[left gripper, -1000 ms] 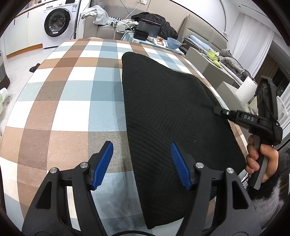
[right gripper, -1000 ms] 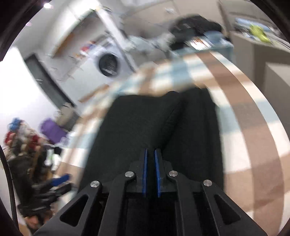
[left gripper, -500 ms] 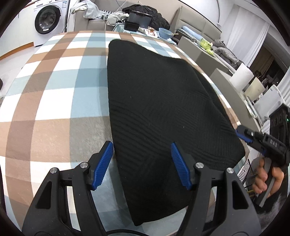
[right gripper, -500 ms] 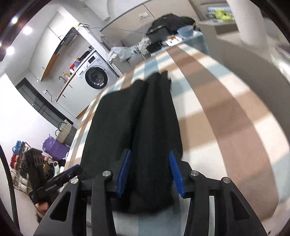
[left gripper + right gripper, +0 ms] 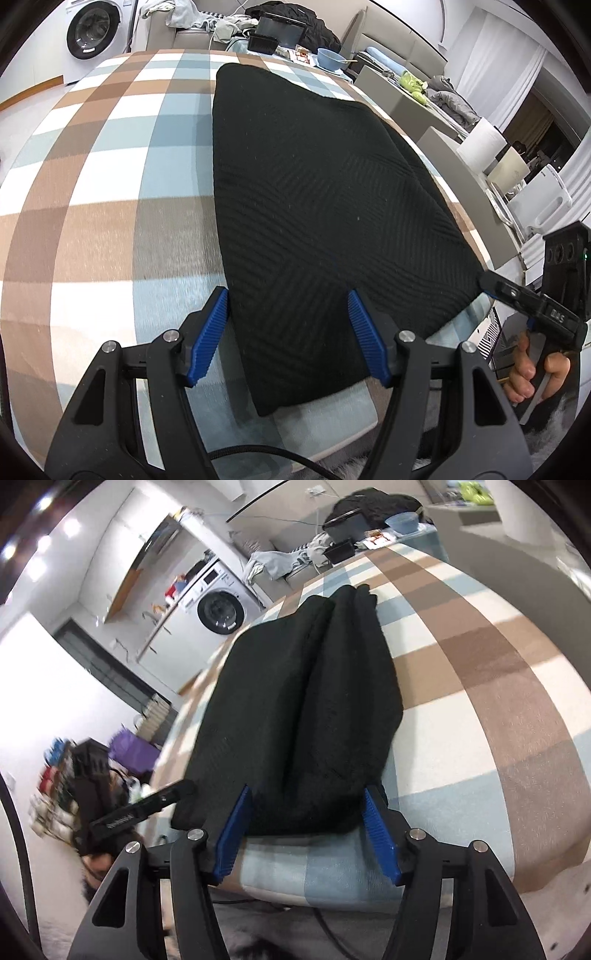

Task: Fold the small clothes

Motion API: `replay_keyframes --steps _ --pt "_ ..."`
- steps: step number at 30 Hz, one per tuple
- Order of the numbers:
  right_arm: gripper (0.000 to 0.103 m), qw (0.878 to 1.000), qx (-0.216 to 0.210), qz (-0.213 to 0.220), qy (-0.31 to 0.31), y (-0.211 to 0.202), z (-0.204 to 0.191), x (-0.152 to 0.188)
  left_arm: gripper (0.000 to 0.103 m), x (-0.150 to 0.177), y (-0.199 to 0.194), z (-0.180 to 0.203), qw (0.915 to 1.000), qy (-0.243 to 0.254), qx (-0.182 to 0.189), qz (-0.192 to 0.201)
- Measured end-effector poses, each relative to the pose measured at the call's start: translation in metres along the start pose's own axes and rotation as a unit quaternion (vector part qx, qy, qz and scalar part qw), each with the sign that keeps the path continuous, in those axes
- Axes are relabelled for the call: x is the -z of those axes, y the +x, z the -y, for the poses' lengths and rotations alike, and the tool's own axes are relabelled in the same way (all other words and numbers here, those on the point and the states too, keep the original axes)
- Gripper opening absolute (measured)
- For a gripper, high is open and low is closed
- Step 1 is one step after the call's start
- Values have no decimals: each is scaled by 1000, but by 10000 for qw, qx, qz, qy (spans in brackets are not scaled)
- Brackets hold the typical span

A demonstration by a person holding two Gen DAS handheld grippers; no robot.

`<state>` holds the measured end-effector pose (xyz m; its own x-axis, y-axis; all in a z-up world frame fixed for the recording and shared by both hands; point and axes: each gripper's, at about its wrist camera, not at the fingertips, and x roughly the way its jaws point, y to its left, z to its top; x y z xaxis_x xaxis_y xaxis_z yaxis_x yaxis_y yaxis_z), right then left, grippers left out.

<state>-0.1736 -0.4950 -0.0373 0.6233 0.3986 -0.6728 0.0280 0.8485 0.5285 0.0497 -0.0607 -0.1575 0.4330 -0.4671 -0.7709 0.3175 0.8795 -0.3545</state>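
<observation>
Left wrist view: the left gripper (image 5: 288,334) stands open over the near end of the black knitted garment (image 5: 317,206), which lies lengthwise on the checked table (image 5: 103,192), toward its right edge. The right gripper (image 5: 491,286), marked "DAS", sits at the near right corner. Beyond the far edge: washing machine (image 5: 94,31), blue bowl (image 5: 332,59).

Right wrist view: its jaws are opening astride the garment's near end, at the table's near edge; bare cloth lies right.
</observation>
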Motion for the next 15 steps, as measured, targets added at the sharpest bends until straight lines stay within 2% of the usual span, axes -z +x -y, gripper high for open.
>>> replay_keyframes --steps 1,2,3,5,8,15 --pt "59 9999 118 2 -99 4 -3 -1 60 2 -1 1 10000 36 -15 34" --pt "49 9996 204 -3 -171 7 -4 -2 50 3 -1 2 9999 93 -42 44" --pt "44 9992 311 -41 -255 10 -6 -4 35 5 -2 4 9998 154 -113 86" --pt "33 9985 322 -122 -424 15 -7 -6 24 5 -3 5 9991 295 -265 127" --pt "30 9986 277 -86 -432 18 -6 -9 20 1 -3 1 9994 231 -202 159" --pt "30 9972 513 85 -532 43 -13 -35 20 -28 9 -5 9979 325 -488 272"
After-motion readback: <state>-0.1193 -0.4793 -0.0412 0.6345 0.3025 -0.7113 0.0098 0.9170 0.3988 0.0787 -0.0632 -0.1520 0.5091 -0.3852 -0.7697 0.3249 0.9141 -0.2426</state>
